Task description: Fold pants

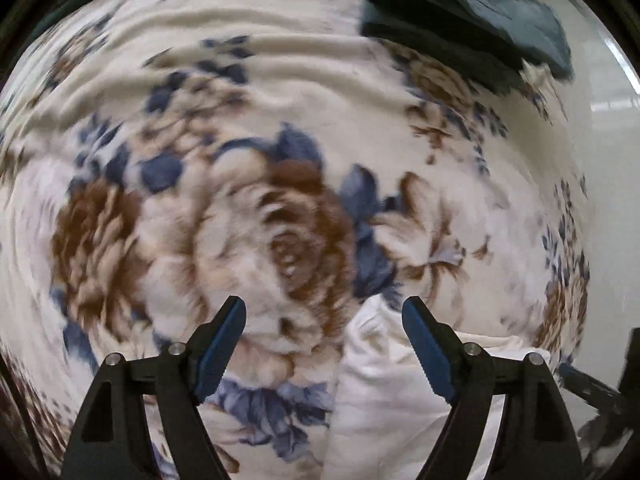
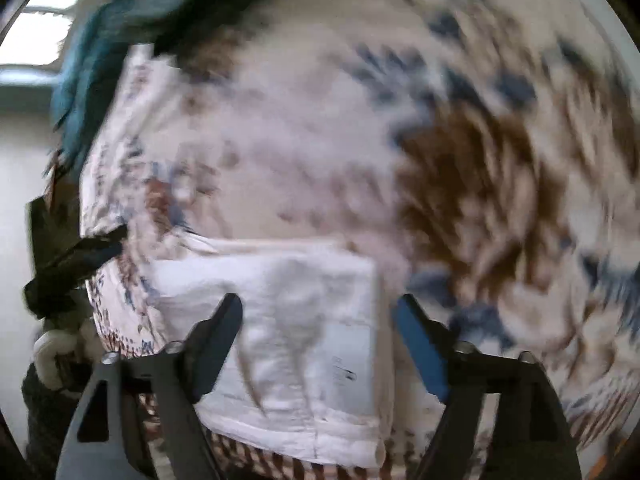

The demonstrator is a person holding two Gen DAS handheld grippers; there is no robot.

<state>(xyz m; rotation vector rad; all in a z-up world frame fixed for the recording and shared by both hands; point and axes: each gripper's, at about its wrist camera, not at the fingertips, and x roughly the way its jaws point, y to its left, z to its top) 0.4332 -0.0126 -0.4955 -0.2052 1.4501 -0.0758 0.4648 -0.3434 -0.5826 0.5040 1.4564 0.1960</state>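
Note:
The white pants (image 2: 304, 332) lie folded into a compact rectangle on a floral blanket (image 2: 460, 160), near its edge. My right gripper (image 2: 318, 304) is open above the folded pants, its fingers to either side, holding nothing. In the left wrist view the folded white pants (image 1: 384, 384) sit at the lower right. My left gripper (image 1: 324, 306) is open and empty above the blanket (image 1: 240, 208), just left of the pants. Both views are motion-blurred.
A pile of dark teal garments (image 1: 480, 12) lies at the far end of the blanket; it also shows in the right wrist view (image 2: 120, 40). Pale floor (image 1: 600, 160) lies beyond the blanket's edge. The other gripper's dark body (image 2: 68, 256) shows at the left.

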